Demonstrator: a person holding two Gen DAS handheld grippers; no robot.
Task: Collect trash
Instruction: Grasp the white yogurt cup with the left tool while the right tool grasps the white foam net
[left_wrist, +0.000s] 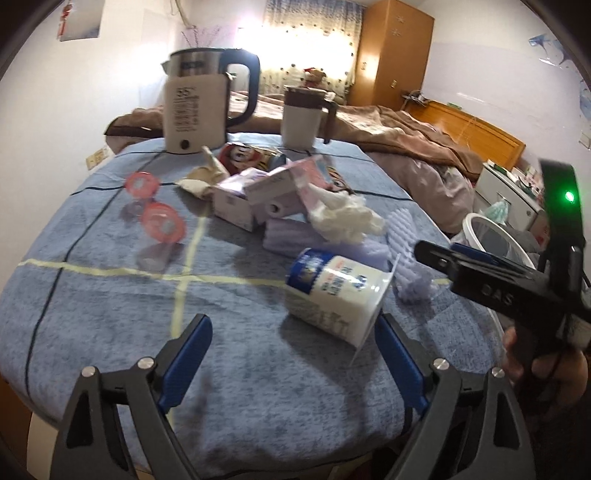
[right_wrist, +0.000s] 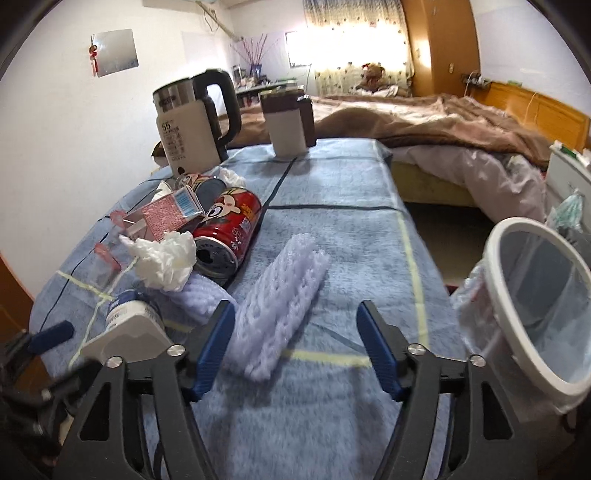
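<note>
A white and blue yogurt cup (left_wrist: 334, 293) lies on its side on the blue tablecloth, just beyond my open, empty left gripper (left_wrist: 293, 352); it also shows in the right wrist view (right_wrist: 127, 325). My right gripper (right_wrist: 295, 341) is open and empty, with a lilac foam net sleeve (right_wrist: 280, 306) lying just ahead of its left finger. Behind lie a crumpled white tissue (right_wrist: 166, 260), a red can (right_wrist: 229, 229), a second foam sleeve (right_wrist: 201, 295) and small cartons (left_wrist: 258, 192). A white bin (right_wrist: 539, 302) with a clear liner stands off the table's right edge.
A kettle (left_wrist: 201, 105) and a lidded mug (left_wrist: 304, 116) stand at the table's far end. Two clear cups with pink lids (left_wrist: 160, 225) lie at the left. A bed (right_wrist: 443, 125) lies beyond. The table's right edge (right_wrist: 413, 229) drops to the floor.
</note>
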